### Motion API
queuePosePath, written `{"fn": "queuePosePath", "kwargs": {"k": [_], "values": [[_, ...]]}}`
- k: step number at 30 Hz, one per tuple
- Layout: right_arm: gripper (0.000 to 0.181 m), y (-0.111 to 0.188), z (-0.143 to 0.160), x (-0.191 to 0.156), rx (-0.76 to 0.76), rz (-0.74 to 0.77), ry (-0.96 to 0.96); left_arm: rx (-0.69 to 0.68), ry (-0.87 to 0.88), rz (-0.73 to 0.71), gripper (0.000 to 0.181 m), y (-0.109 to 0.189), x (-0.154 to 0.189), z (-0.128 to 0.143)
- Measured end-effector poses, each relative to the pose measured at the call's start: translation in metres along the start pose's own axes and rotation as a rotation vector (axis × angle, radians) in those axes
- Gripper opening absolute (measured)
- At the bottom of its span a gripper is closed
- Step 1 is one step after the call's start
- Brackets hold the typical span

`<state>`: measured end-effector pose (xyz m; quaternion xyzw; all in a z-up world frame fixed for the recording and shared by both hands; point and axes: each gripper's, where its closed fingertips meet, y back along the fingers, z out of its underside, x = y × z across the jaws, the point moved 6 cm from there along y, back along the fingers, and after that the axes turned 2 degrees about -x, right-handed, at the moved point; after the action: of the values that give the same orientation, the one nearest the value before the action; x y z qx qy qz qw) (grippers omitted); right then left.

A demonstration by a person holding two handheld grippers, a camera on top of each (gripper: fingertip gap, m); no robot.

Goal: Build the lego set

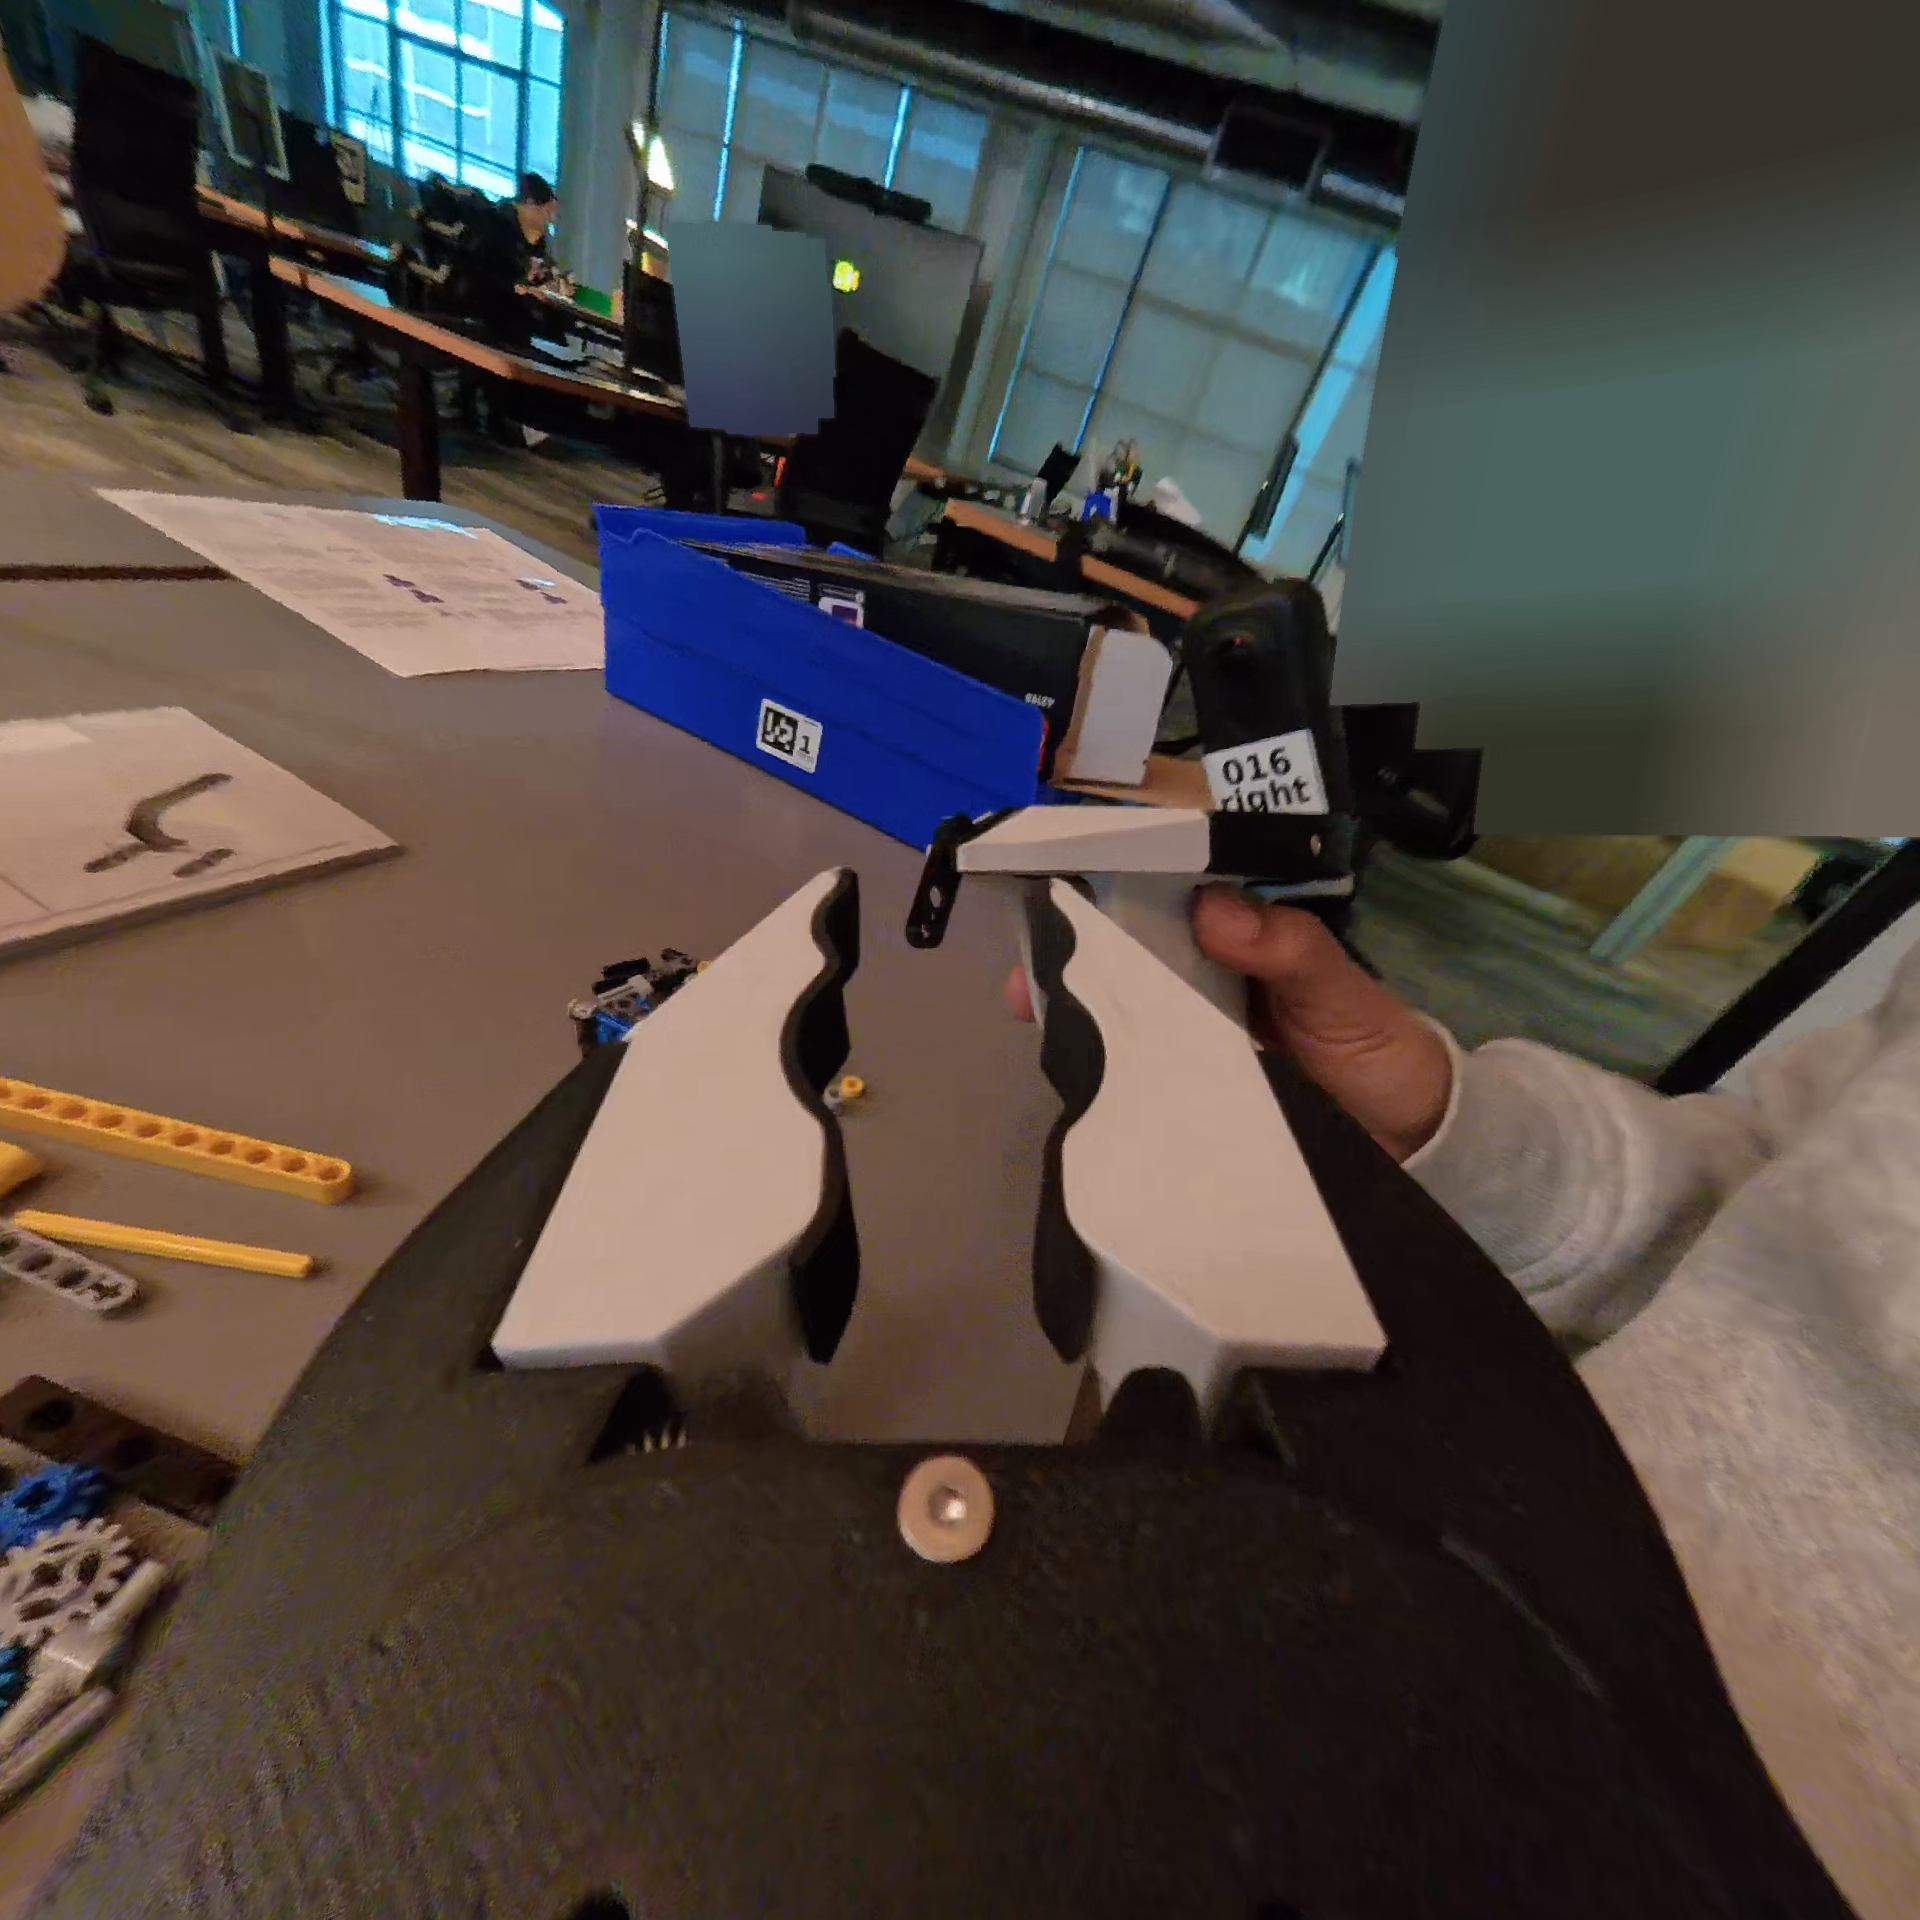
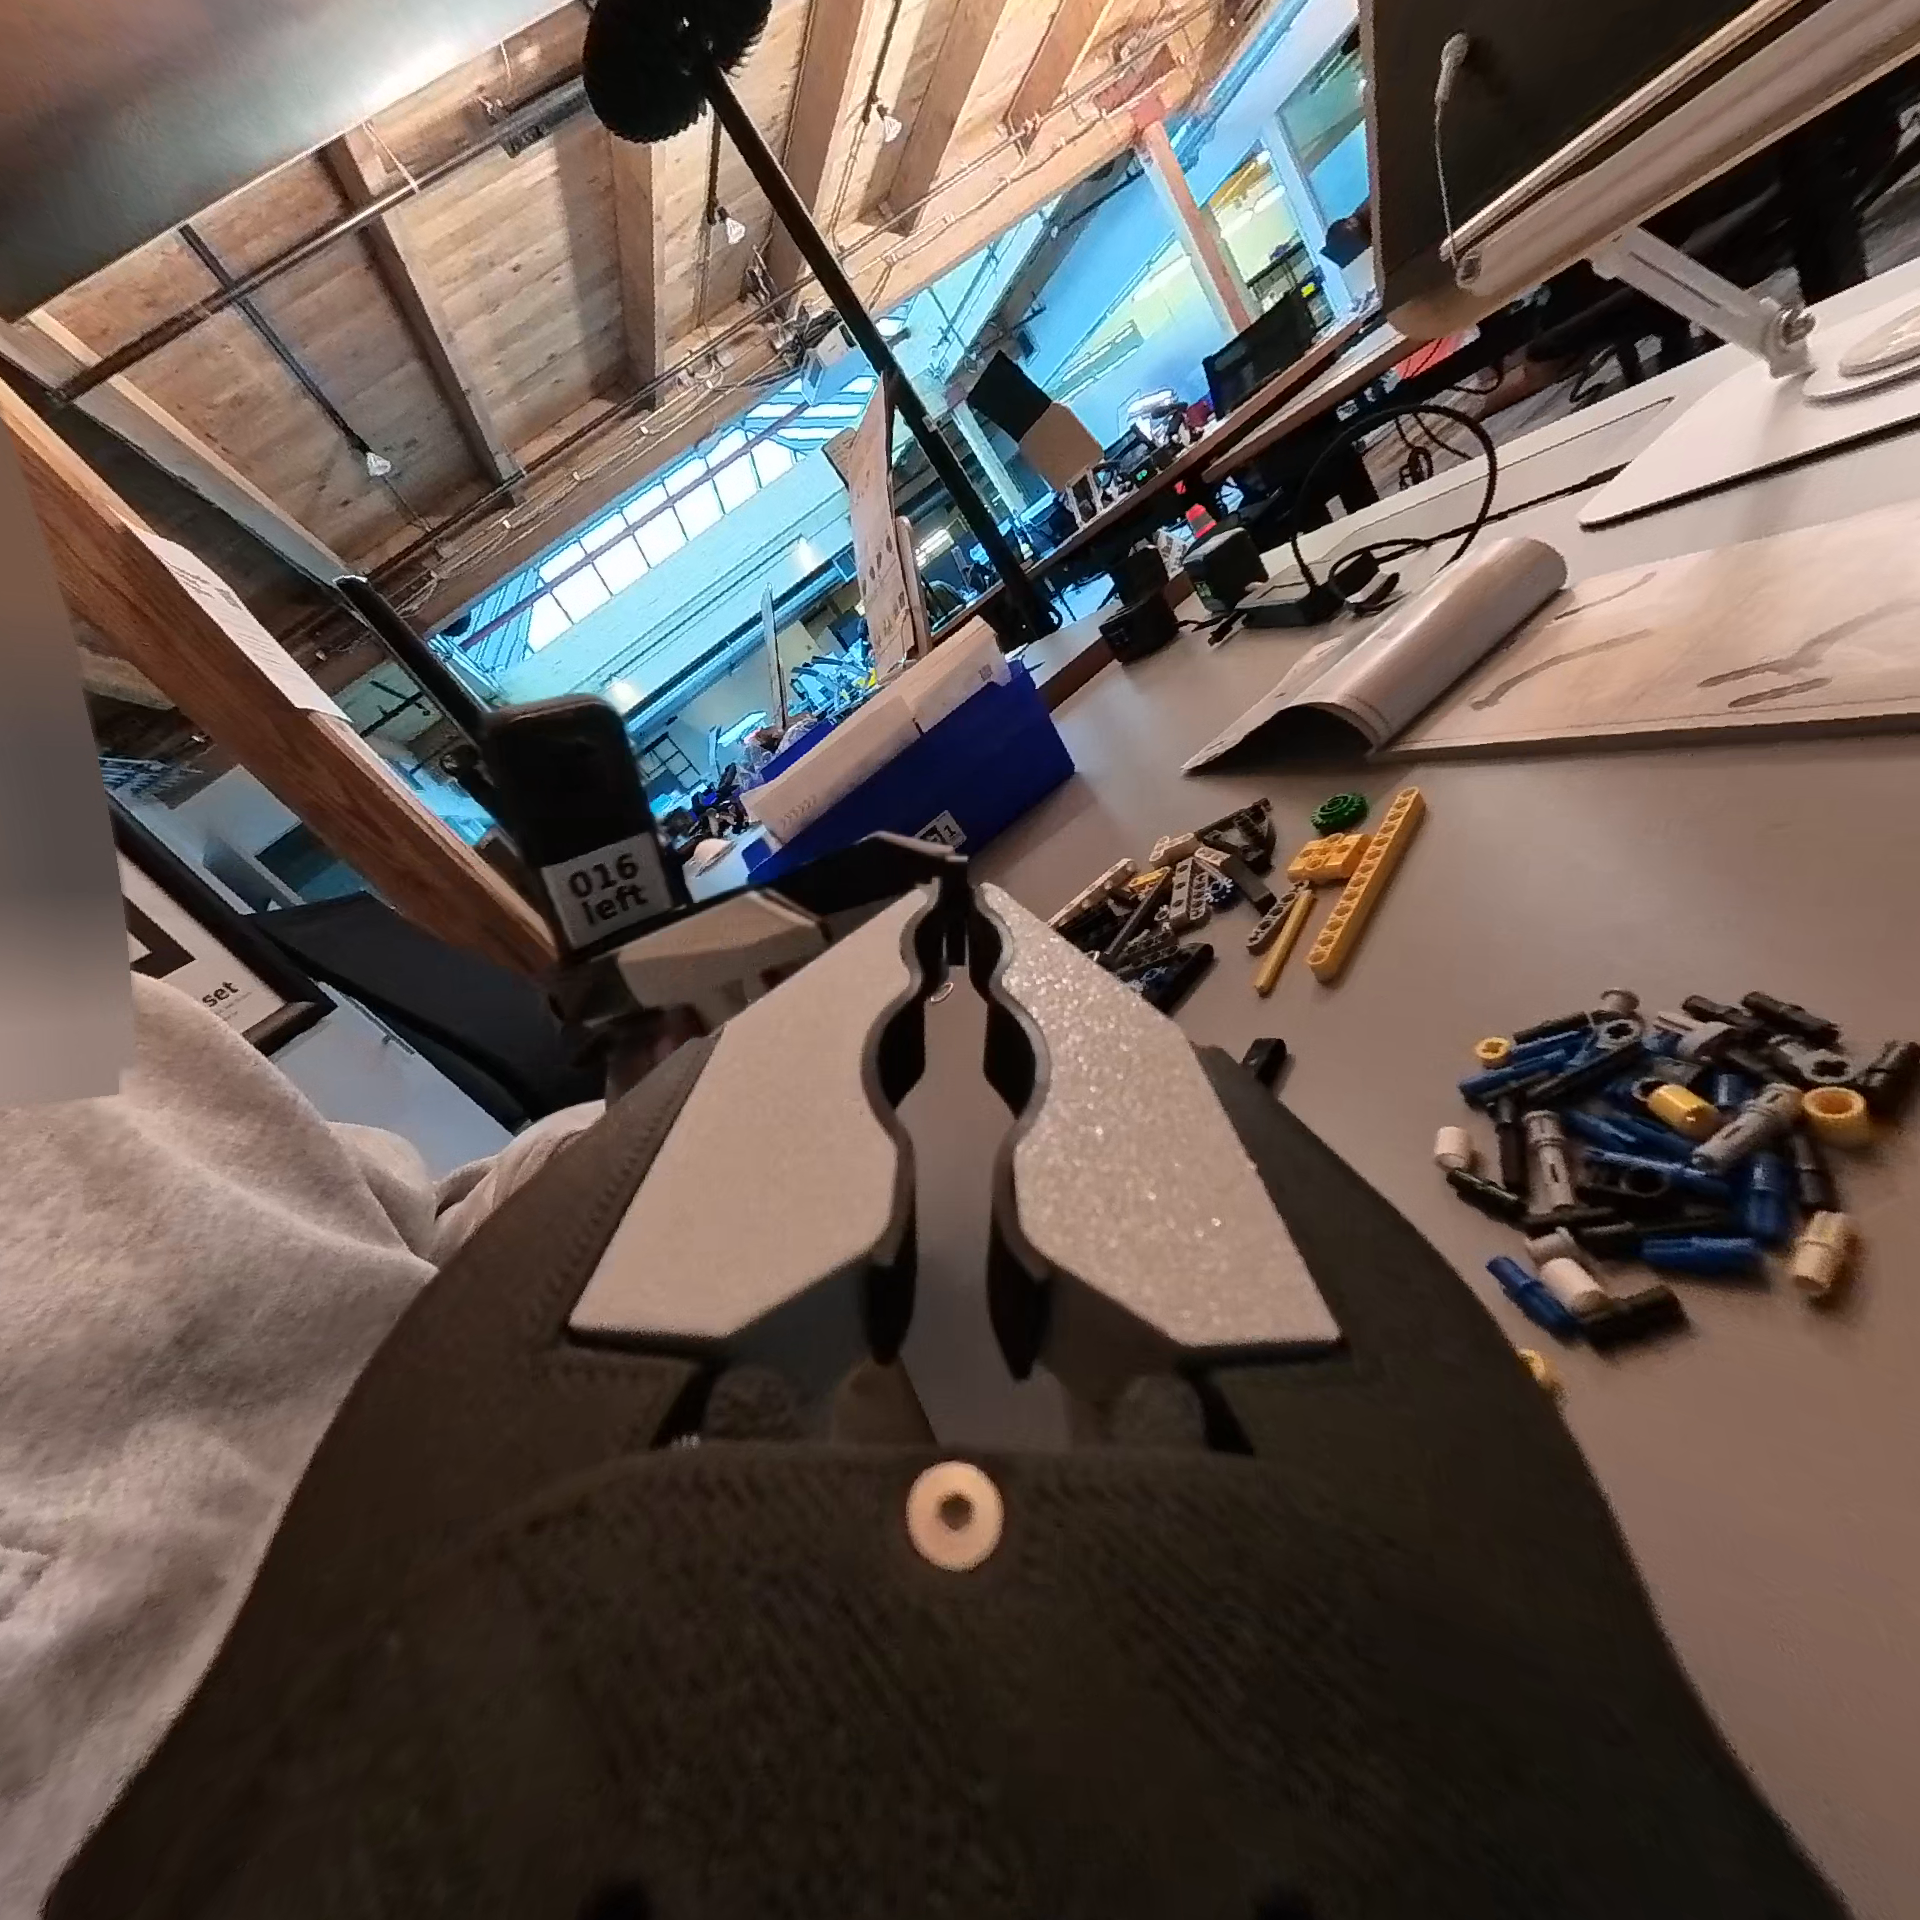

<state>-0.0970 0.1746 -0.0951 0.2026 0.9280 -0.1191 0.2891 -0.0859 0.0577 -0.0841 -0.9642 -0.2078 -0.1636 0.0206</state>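
Lego black liftarm [image 1: 932,896] hangs pinched in my right gripper [image 2: 958,928]; my left gripper [image 1: 951,935] gapes released above the grey table [image 1: 582,790].

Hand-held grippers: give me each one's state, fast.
Left hand-held gripper: open, holding nothing.
Right hand-held gripper: closed on a small black lego beam, held above the table.

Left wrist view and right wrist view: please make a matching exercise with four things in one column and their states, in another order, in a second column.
1. left gripper
2. right gripper
3. long yellow holed lego beam
4. blue plastic bin

a. holds a dark cardboard box
b. open, empty
c. lies flat on the grey table
d. shut on a small black lego beam

Pairs: 1-b, 2-d, 3-c, 4-a
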Motion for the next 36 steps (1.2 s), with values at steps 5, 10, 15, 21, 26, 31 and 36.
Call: {"fn": "queuePosePath", "kwargs": {"k": [5, 10, 15, 21, 26, 31, 36], "values": [[0.001, -0.003, 0.008, -0.005, -0.104, -0.078, 0.054, 0.013, 0.172, 0.134, 0.034, 0.005, -0.003, -0.006], [0.002, -0.003, 0.015, -0.011, -0.222, -0.041, 0.338, -0.072, 0.250, 0.233, 0.033, 0.004, -0.002, 0.000], [0.001, -0.002, 0.014, -0.025, -0.167, -0.155, 0.345, -0.101, 0.291, 0.282, 0.031, 0.003, -0.001, 0.005], [0.001, 0.006, 0.001, -0.020, -0.029, -0.244, 0.151, 0.030, 0.241, 0.294, 0.025, 0.011, 0.000, -0.003], [0.001, 0.010, -0.003, -0.008, 0.032, -0.241, 0.012, -0.019, 0.246, 0.279, 0.026, 0.004, 0.001, 0.005], [0.001, 0.004, 0.002, -0.012, 0.001, -0.234, 0.040, -0.044, 0.255, 0.277, 0.024, 0.000, 0.002, 0.011], [0.001, 0.001, 0.005, -0.011, 0.005, -0.245, -0.002, -0.055, 0.254, 0.275, 0.003, -0.002, 0.004, 0.013]]}}
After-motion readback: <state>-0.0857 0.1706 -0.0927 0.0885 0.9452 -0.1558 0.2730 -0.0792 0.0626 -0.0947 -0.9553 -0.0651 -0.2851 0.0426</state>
